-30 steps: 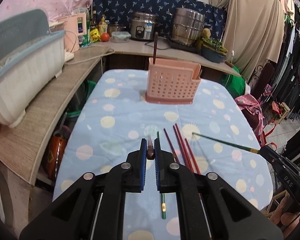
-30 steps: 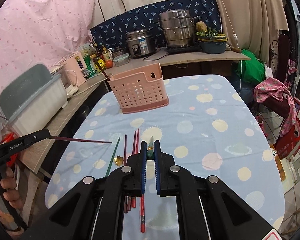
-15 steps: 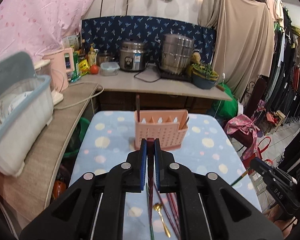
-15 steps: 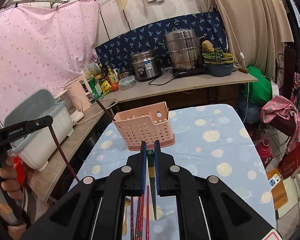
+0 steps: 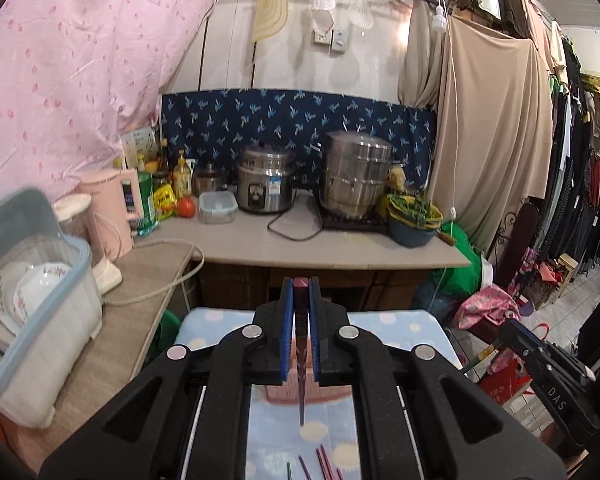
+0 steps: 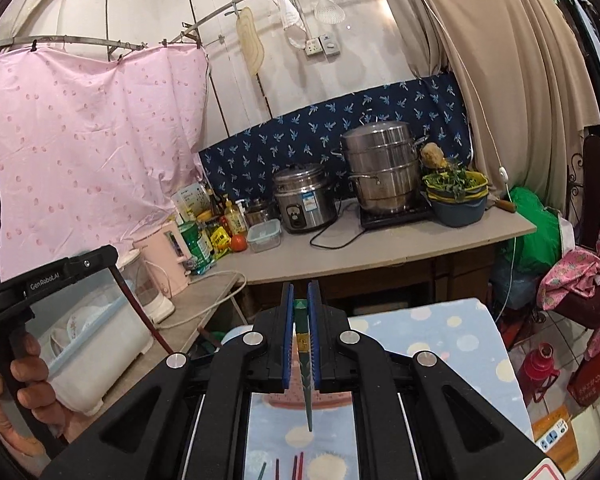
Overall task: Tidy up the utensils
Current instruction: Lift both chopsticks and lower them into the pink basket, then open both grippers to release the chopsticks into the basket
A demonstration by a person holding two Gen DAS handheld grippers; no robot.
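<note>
Both tongs have risen off the table since a second ago: left gripper (image 5: 300, 300) clamps a dark red chopstick (image 5: 301, 364), right gripper (image 6: 301, 304) a green chopstick (image 6: 306, 376). The pink holder (image 5: 306, 394) now sits below the jaws, so dropping them in looks next

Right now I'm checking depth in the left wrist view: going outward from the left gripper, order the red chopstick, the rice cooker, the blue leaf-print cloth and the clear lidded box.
1. red chopstick, clamped in the left gripper
2. clear lidded box, counter, left
3. rice cooker, just behind it
4. blue leaf-print cloth, on the back wall
</note>
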